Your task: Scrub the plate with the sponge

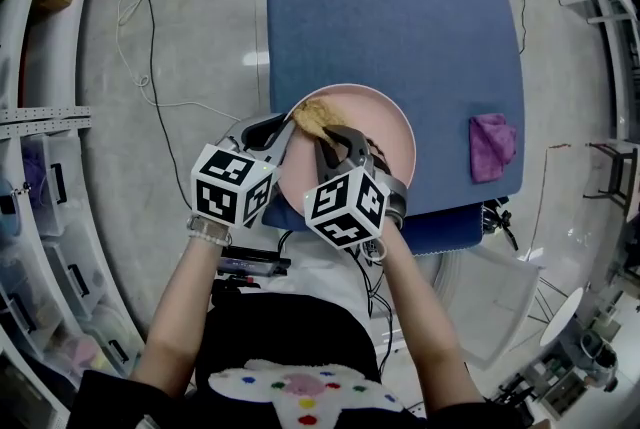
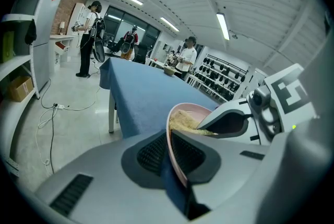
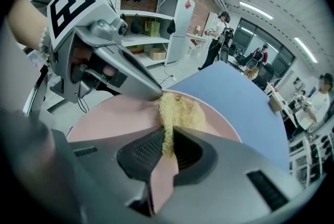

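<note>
Head view: pink plate (image 1: 385,132) at centre frame, on near edge of blue table (image 1: 400,17); sponge (image 1: 312,117) on its upper-left part.
Left gripper view: left gripper (image 2: 170,145) clamped on plate rim.
Right gripper view: right gripper (image 3: 168,147) pinching sponge, which lies against plate.
Best practice: hold rim firmly, scrub in overlapping strokes with steady pressure.

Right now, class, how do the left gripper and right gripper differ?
The left gripper clamps the rim of the pink plate; the right gripper clamps the tan sponge. The left gripper sits at the plate's edge; the right gripper reaches over its face. Both are shut.
</note>
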A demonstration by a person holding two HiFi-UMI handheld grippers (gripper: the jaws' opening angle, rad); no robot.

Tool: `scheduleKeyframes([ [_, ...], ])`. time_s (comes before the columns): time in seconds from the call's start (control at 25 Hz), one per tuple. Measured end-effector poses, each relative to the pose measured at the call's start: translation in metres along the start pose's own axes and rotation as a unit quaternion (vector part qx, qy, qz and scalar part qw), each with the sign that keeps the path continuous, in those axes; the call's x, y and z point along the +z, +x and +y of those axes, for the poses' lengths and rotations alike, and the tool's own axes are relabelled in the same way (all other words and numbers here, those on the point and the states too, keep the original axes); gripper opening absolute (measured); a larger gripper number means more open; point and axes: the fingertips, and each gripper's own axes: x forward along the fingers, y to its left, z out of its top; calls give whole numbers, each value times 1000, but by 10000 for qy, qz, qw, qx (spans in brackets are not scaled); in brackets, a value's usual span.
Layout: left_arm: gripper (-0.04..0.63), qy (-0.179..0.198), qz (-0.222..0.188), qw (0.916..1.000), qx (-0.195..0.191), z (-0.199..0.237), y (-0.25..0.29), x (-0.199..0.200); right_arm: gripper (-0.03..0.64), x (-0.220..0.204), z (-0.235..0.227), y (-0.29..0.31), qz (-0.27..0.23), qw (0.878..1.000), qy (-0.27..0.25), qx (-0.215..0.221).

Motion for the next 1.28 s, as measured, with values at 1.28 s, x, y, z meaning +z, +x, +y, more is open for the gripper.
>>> scheduleKeyframes([
  [1.28, 37, 188, 116, 9998, 22, 1, -1, 0, 41, -79, -67, -27, 981, 9879, 500, -1095],
])
